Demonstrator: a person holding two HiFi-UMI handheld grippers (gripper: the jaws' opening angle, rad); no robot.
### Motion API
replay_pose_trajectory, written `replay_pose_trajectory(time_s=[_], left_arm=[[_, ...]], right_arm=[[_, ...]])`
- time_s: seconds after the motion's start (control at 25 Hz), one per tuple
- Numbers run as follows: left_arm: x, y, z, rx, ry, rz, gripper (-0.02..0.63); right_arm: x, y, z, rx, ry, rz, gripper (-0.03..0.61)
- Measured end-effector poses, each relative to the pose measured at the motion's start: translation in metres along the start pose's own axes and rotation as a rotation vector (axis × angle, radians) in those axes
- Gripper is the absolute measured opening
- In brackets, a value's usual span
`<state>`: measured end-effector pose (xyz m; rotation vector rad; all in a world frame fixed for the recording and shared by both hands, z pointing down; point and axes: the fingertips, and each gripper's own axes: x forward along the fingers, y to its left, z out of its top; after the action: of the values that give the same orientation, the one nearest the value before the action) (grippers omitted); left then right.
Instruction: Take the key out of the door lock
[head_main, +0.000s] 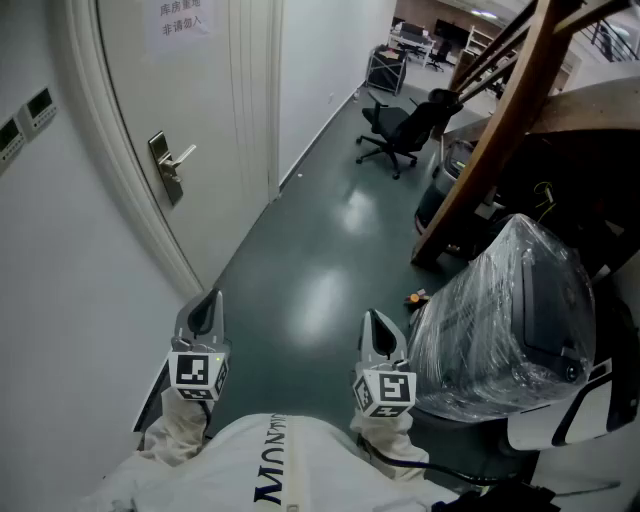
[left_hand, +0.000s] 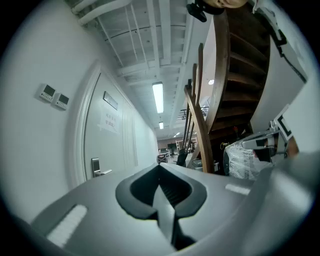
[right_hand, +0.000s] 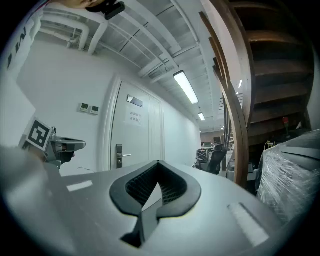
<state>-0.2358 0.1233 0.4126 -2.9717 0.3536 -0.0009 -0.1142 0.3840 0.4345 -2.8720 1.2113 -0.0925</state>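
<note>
**Head view:** left gripper (head_main: 205, 312) and right gripper (head_main: 378, 328) sit low, side by side and level, over the glossy dark grey-green floor (head_main: 320, 250).
- The white door (head_main: 130, 90) is ahead-left and looks closed. The brushed steel lock plate with lever handle (head_main: 165, 165) on it is well apart from both grippers.
- The key is too small to resolve from here. Going by the task, it sits in the cylinder on that plate.
- A white paper notice (head_main: 185, 18) hangs high on the door, and two small white wall controllers (head_main: 25, 118) sit left of the frame.
- The right side is tight: a slanted brown wooden stair beam (head_main: 500, 130) and a bulky plastic-wrapped grey machine (head_main: 510, 310). A black office chair (head_main: 398, 130) stands further down the corridor.

**Left gripper view:** jaws fully together, nothing between them. The lock plate shows beyond, left of the tips.

**Right gripper view:** jaws also closed tip to tip, empty. Same plate ahead-left, with the left gripper at the frame's left edge.

**Handling, my guess:**
- The key should be small, light, stiff metal, and smooth enough to slip.
- Pinch the flat bow across both faces and pull straight out along the shaft, with no side load.
- It may need turning to the release position first.
- Whichever gripper goes in must open before the approach.

The floor is hard and smooth, so a dropped key would likely skid.
</note>
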Motion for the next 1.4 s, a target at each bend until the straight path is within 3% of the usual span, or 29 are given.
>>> replay_pose_trajectory(time_s=[0.44,1.0,1.4], left_arm=[[0.007,-0.004,-0.008,0.0,0.025,0.006,0.0],[-0.002,-0.045,-0.032,-0.012,0.062,0.013,0.0],[0.044,-0.026,-0.043,-0.004,0.073,0.01,0.0]], right_arm=[[0.005,-0.004,-0.005,0.009,0.01,0.027,0.0],[-0.005,-0.025,-0.03,0.048,0.051,0.077,0.0],[0.034,-0.037,-0.039,0.079,0.064,0.059,0.002]])
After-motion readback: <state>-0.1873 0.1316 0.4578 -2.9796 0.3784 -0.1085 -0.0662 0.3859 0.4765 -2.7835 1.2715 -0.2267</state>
